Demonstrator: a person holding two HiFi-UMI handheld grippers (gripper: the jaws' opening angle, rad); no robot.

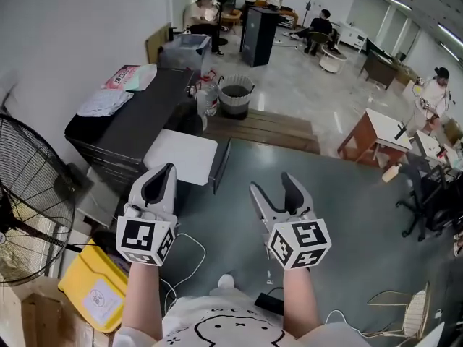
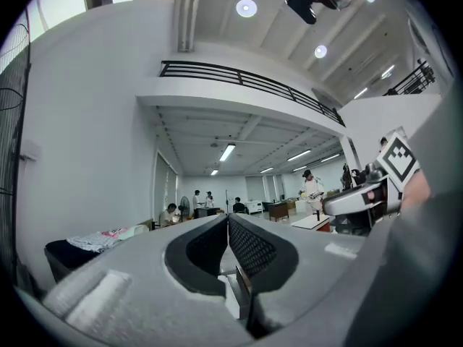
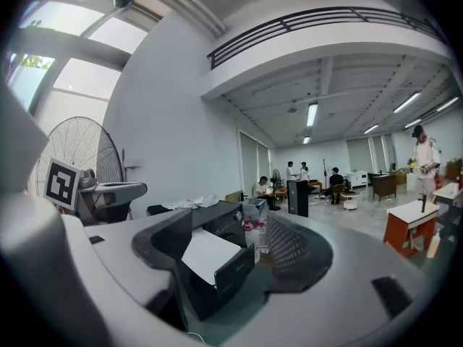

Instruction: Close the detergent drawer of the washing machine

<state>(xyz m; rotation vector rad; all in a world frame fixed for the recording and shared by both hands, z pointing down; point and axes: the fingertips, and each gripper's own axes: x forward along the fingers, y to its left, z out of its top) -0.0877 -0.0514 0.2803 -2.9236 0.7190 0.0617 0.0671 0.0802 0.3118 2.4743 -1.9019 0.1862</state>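
The washing machine (image 1: 181, 155) is a small dark box with a white top, on the floor ahead of my left hand. A dark panel (image 1: 221, 166) stands out along its right side; I cannot make out the detergent drawer itself. My left gripper (image 1: 168, 168) hovers just in front of the white top, jaws shut and empty. My right gripper (image 1: 271, 184) is to the right of the machine, open and empty. In the right gripper view the washing machine (image 3: 206, 254) shows between the open jaws of the right gripper (image 3: 231, 230). The left gripper (image 2: 226, 219) points over the room, tips touching.
A large fan (image 1: 29, 201) stands at the left with a yellow box (image 1: 94, 288) beside it. A black cabinet (image 1: 130, 125) is behind the machine. A bin (image 1: 235, 96) and wooden pallet (image 1: 260, 129) lie farther off. A white cable (image 1: 184, 266) runs near my feet.
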